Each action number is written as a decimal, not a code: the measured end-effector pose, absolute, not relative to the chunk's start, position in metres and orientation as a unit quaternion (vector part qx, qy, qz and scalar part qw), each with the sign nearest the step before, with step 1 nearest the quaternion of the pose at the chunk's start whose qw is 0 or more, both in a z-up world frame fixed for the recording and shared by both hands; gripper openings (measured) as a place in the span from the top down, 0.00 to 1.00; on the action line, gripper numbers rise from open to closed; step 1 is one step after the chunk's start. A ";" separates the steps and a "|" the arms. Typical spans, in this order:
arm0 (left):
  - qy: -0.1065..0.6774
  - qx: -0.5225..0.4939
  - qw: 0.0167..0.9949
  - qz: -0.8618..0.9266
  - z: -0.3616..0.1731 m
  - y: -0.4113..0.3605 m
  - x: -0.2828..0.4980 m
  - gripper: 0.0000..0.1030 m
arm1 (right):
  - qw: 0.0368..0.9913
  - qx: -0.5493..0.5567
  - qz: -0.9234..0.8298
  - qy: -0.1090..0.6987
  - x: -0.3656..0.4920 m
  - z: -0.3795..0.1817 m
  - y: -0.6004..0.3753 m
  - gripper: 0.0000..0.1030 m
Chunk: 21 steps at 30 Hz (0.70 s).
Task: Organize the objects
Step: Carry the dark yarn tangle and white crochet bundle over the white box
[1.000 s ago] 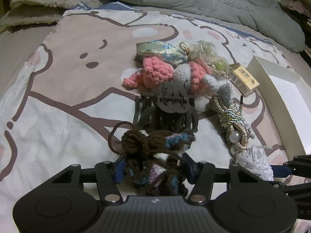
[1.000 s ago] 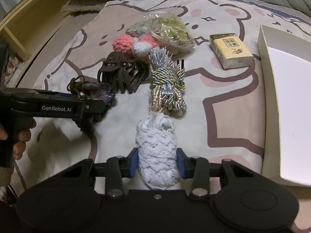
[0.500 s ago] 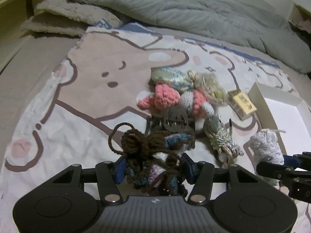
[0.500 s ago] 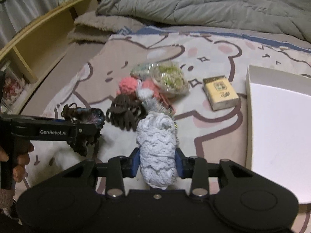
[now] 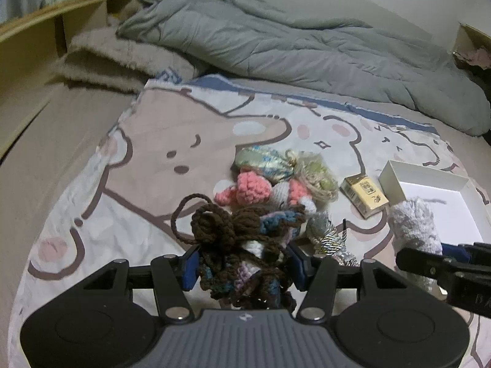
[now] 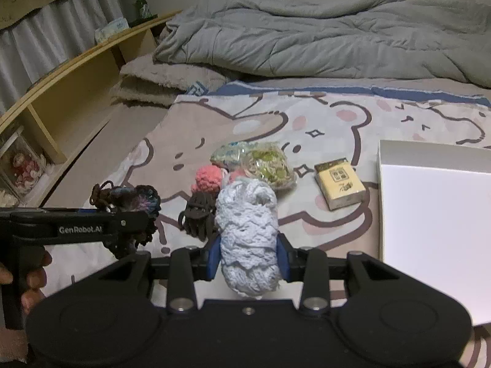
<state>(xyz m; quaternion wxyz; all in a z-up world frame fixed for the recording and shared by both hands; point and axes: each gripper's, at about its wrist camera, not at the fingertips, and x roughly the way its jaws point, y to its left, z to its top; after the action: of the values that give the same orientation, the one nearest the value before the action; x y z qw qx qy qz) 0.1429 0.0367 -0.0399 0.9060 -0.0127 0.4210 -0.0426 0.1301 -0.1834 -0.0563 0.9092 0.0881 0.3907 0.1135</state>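
1. A bed covered by a cartoon-print sheet (image 6: 331, 116) carries the things; a grey quilt (image 6: 322, 40) is bunched along its far edge, and a wooden shelf (image 6: 76, 92) runs along the left side.
2. Near the middle of the sheet a small heap is seen: a pink crochet piece (image 5: 254, 188), a clear bag of green-yellow trim (image 6: 270, 168), a second patterned bag (image 5: 260, 161) behind it and a dark brown hair claw (image 6: 199, 217) at the near side.
3. A yellow box (image 6: 340, 187) lies just beside the heap, between it and an open white box (image 6: 429, 214) at the right edge of the bed.
4. A striped cord bundle (image 5: 328, 233) is partly hidden behind the held yarn in the left wrist view.
5. The left gripper (image 5: 242, 265) is clamped on a brown and blue crochet tangle (image 5: 233, 230), which is held clear of the sheet; a loop of brown yarn trails from it.
6. The right gripper (image 6: 248, 256) is clenched on a white lace bundle (image 6: 247, 230), which stands upright between the blue pads, lifted above the sheet and left of the white box.
7. A hand (image 6: 30, 273) is seen on the left gripper's handle.
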 end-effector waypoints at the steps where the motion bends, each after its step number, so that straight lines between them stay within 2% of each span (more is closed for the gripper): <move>1: 0.418 -0.010 0.907 -0.043 -0.038 0.034 0.142 0.45 | 0.911 0.089 0.114 0.387 0.130 -0.054 -0.183 0.63; 21: 0.353 0.005 0.933 -0.064 0.025 -0.010 0.124 0.45 | 0.936 0.075 0.083 0.333 0.118 0.001 -0.209 0.63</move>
<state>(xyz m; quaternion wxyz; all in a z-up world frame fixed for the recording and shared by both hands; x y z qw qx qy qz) 0.1243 -0.0104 0.0250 0.9334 0.0048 0.3533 -0.0636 0.1184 -0.2090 0.0013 0.9360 0.0753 0.3335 0.0834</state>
